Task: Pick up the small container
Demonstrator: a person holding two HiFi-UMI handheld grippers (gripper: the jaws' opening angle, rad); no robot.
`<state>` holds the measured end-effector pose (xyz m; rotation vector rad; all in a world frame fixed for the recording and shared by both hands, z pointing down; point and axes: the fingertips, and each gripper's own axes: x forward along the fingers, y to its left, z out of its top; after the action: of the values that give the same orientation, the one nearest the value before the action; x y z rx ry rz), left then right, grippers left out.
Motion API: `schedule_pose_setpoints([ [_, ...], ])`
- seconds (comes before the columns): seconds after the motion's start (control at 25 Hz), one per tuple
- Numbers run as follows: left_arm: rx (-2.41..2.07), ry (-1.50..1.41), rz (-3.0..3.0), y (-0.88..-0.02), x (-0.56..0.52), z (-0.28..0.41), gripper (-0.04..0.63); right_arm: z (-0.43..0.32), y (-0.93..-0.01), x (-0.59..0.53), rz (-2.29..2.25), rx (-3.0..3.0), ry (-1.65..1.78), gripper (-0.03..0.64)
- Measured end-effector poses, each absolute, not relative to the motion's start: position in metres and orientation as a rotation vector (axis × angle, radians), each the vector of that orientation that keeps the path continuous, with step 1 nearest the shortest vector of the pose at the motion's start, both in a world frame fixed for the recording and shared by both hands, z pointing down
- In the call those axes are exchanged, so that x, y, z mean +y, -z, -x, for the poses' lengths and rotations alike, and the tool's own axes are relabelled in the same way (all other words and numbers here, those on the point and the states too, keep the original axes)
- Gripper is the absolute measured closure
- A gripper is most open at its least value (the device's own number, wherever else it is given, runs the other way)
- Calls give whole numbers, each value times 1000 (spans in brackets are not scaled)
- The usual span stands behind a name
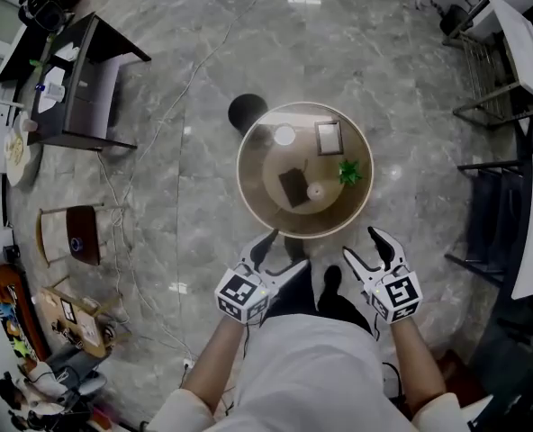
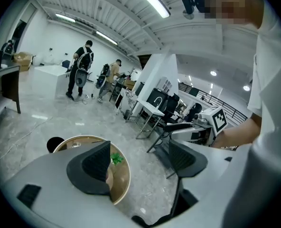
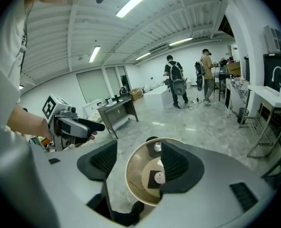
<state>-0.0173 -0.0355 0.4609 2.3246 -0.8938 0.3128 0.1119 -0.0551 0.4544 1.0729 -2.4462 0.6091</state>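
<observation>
While the person stands on the grey marble floor (image 1: 411,133) just short of the round table (image 1: 257,205), the task is at its approach step, with nothing grasped yet. The left gripper (image 1: 284,252) and the right gripper (image 1: 363,244) hang side by side near the table's close rim. Each has its jaws spread wide, and each gripper view shows only table and floor in the gap.

On the tabletop lie a framed plate (image 1: 329,138), a dark square mat (image 1: 293,187), a green sprig (image 1: 349,171) and, at the far side, a white cup (image 1: 284,135). The small container (image 1: 316,191), judged to be the pale round pot just beside the mat near the middle, sits well apart from both grippers.

The next move likely calls for one gripper to reach over the close rim. It would straddle the pot with jaws clear of mat and sprig, then close.
</observation>
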Motion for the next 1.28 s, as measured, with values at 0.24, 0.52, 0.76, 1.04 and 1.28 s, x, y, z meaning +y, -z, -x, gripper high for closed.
schedule_pose_setpoints([
  [0.24,-875,-325,-2291,-498,-60,30,207,-102,-486,-76,-1081,-2401,-629,314],
  [0.52,-861,-350,-2247,-533,-70,27,207,-95,-519,-94,-1025,-2370,-656,314],
  [0.76,-909,-331,-2205,-570,-91,20,206,-97,-554,-118,-981,-2375,-692,314],
  [1.04,-957,-280,-2099,-622,-107,7,199,-90,-611,-132,-825,-2356,-675,314],
  [1.28,-1001,-306,-2065,-680,-116,8,202,-84,-673,-136,-724,-2350,-680,313],
])
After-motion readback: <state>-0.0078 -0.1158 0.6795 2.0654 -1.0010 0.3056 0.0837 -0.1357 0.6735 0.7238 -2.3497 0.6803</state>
